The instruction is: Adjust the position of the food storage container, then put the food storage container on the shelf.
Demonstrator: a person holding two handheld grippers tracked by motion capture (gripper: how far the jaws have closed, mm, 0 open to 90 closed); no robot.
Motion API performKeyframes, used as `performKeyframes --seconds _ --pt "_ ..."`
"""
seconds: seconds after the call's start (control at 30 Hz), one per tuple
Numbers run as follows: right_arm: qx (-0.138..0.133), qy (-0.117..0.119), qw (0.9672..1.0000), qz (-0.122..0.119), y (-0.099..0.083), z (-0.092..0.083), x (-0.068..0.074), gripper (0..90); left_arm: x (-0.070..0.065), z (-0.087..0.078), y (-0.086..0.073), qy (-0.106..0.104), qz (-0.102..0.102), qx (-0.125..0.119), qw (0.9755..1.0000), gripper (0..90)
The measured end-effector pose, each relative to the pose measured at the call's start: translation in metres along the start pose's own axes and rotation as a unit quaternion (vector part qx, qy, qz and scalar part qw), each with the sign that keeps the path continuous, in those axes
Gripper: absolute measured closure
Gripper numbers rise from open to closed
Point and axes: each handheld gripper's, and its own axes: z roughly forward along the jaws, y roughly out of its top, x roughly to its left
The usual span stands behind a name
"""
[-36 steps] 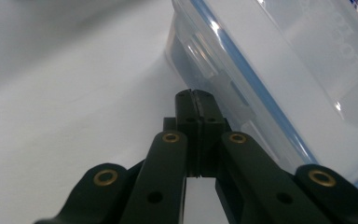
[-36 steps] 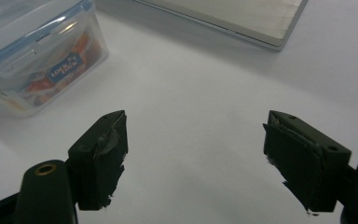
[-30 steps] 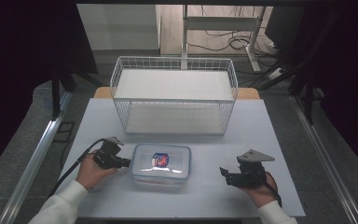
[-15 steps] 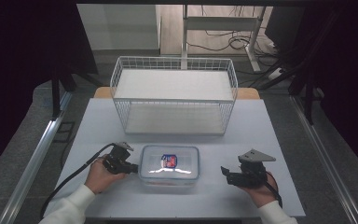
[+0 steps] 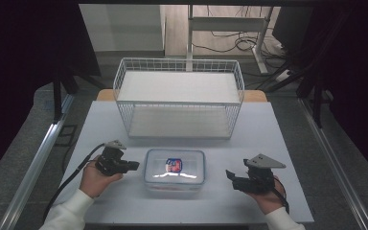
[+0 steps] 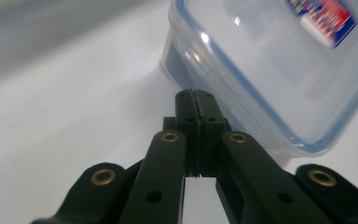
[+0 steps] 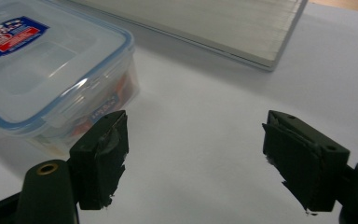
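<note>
Nosing up to the box: left gripper [image 6: 196, 100] has its jaws pressed together with nothing between them, tips just beside the left wall of the clip-lock food container [image 5: 175, 168]; whether they touch the plastic I can't tell, since the left gripper view is blurred close in. From above, the left gripper [image 5: 133, 166] sits level at the container's left side, cable trailing off toward the desk's near-left corner.

Right gripper [image 7: 196, 154] has jaws spread wide, empty, hovering over bare desk [image 7: 205, 116] off the container's [image 7: 51, 74] right end. In the high view the right gripper [image 5: 230, 175] is near the box but apart from it.

Container sits near the desk's [image 5: 278, 143] front edge, about centred, lid on, red-and-blue label [image 5: 174, 165] on top. Behind it, toward the back edge, the white wire basket [image 5: 179, 98], well apart from the box.

Handling judgement:
- Rigid clear plastic, stiff walls, won't deform under a pinch.
- Smooth and glossy, so likely slippery on flat faces; the lid lip and the side latch flap [image 7: 81, 95] give better purchase.
- Something coloured inside, so probably not empty, still probably light.
- Best hold: one gripper on each short end, under the lid rim, lifting level. A single pinch on one latch risks popping it open.
</note>
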Motion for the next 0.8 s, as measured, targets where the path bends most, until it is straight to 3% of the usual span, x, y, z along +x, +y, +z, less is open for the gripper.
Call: performKeyframes --seconds 0.13,0.23,0.33,0.43,0.67,0.8 --pt "0.004 0.017 0.9998 -0.001 -0.001 0.003 0.001 21.9 -0.001 -0.011 -0.002 0.008 -0.015 -0.026 0.9995 71.5" --pt "0.005 0.030 0.9995 0.001 -0.001 0.003 0.001 20.7 -0.001 -0.019 -0.002 0.015 -0.027 -0.052 0.9982 42.1" --pt "-0.001 0.033 0.9995 -0.001 -0.001 0.004 0.002 19.8 -0.001 -0.026 -0.003 0.002 -0.035 -0.072 0.9968 28.1" --pt "-0.005 0.035 0.9994 -0.001 -0.001 0.004 0.002 18.4 -0.002 -0.030 -0.004 -0.009 -0.038 -0.081 0.9959 25.1" --pt "0.001 0.057 0.9984 0.006 0.001 0.007 0.006 16.8 -0.001 -0.030 -0.004 -0.007 -0.049 -0.086 0.9951 20.8" --pt "0.005 0.072 0.9973 0.011 0.003 0.008 0.007 16.7 -0.002 -0.028 -0.003 -0.021 -0.057 -0.088 0.9943 17.6"
